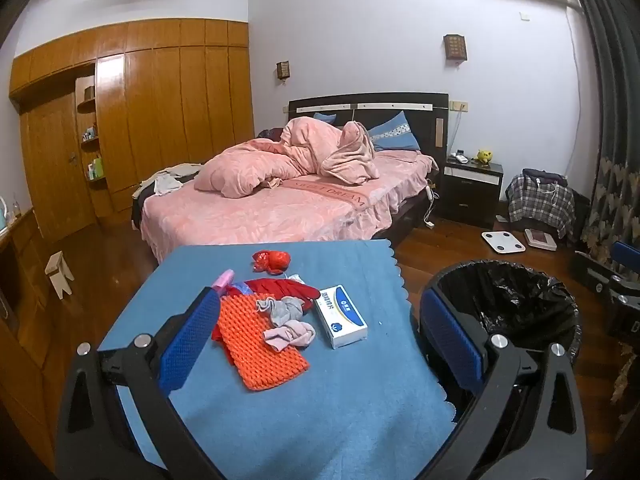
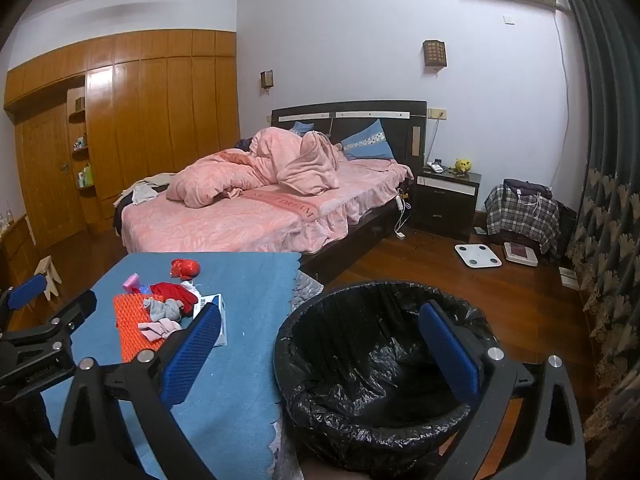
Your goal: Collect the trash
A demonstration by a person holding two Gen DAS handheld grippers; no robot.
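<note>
A table under a blue cloth [image 1: 280, 400] carries a small heap: an orange bumpy mat [image 1: 256, 344], grey and pink socks [image 1: 286, 320], a red cloth [image 1: 288, 288], a crumpled red bag [image 1: 272, 260], a pink item [image 1: 224, 280] and a white-and-blue box [image 1: 342, 316]. To the right of the table stands a bin lined with a black bag [image 2: 380, 364]. My left gripper [image 1: 320, 320] hangs open above the table's near side, nothing between its fingers. My right gripper [image 2: 320, 328] is open over the bin's near rim. The heap [image 2: 160, 312] lies to its left.
A bed with pink bedding [image 1: 280, 196] stands behind the table. A dark nightstand [image 1: 470, 192], a white scale [image 1: 503, 242] on the wooden floor, a chair draped in plaid cloth [image 1: 536, 204] and curtains at the right. A wooden wardrobe [image 1: 140, 120] fills the left wall; a small stool [image 1: 60, 274] sits before it.
</note>
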